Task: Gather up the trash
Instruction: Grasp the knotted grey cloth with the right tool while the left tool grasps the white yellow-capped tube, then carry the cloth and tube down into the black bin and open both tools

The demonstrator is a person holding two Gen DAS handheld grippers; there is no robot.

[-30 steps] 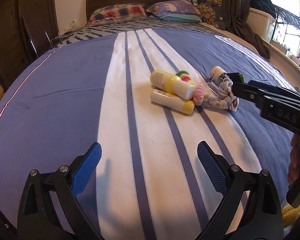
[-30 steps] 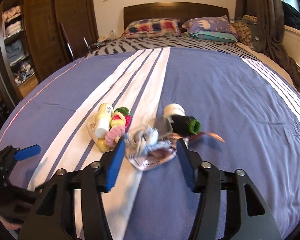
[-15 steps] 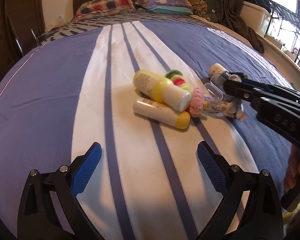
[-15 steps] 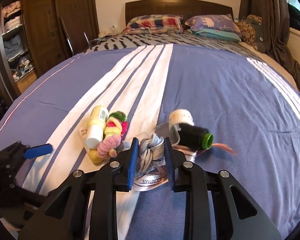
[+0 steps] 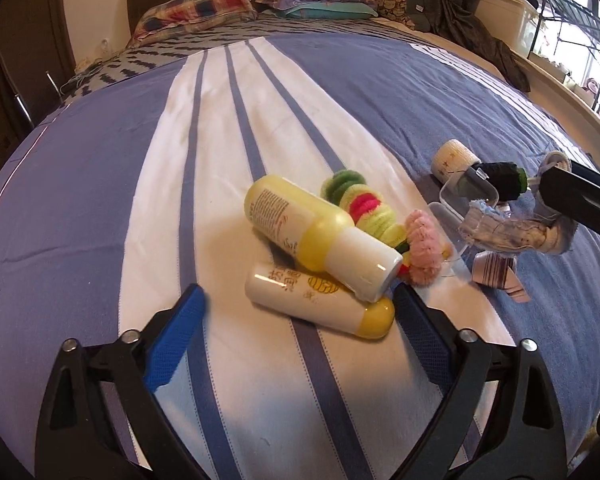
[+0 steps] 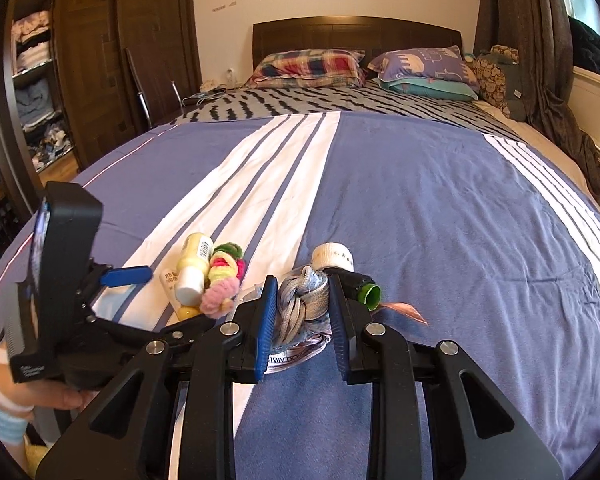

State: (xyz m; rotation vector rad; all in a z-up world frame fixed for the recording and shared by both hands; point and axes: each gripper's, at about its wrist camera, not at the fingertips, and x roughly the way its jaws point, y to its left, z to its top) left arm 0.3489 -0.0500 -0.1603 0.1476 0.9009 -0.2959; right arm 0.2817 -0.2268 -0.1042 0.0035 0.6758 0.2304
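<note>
Striped bedspread (image 5: 148, 184), junk piled at 3 o'clock. Right gripper (image 6: 303, 308) pinches the soft knotted cloth (image 6: 302, 300) mid-knot; left gripper (image 5: 296, 332) is closing around the slick lotion bottle (image 5: 320, 306), nothing gripped yet.

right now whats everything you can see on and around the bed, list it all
lotion bottles: 2, yellow and white, on the white stripe, one lying across the other
hair scrunchies: a bunch, green, yellow, red, pink, right behind the bottles
knotted cloth: 1, grey-blue, in the right gripper
clear plastic case: 1, open, beside the scrunchies
bandage roll: 1, cream, behind the case
dark bottle: 1, black with green rim, by the roll
bedspread: 1, blue with white stripes
pillows: plaid, purple and teal, at the headboard
wardrobe: dark wood, beside the bed
left gripper: jaws closing, nothing between them yet, in front of the bottles
right gripper: shut on the knotted cloth
</note>
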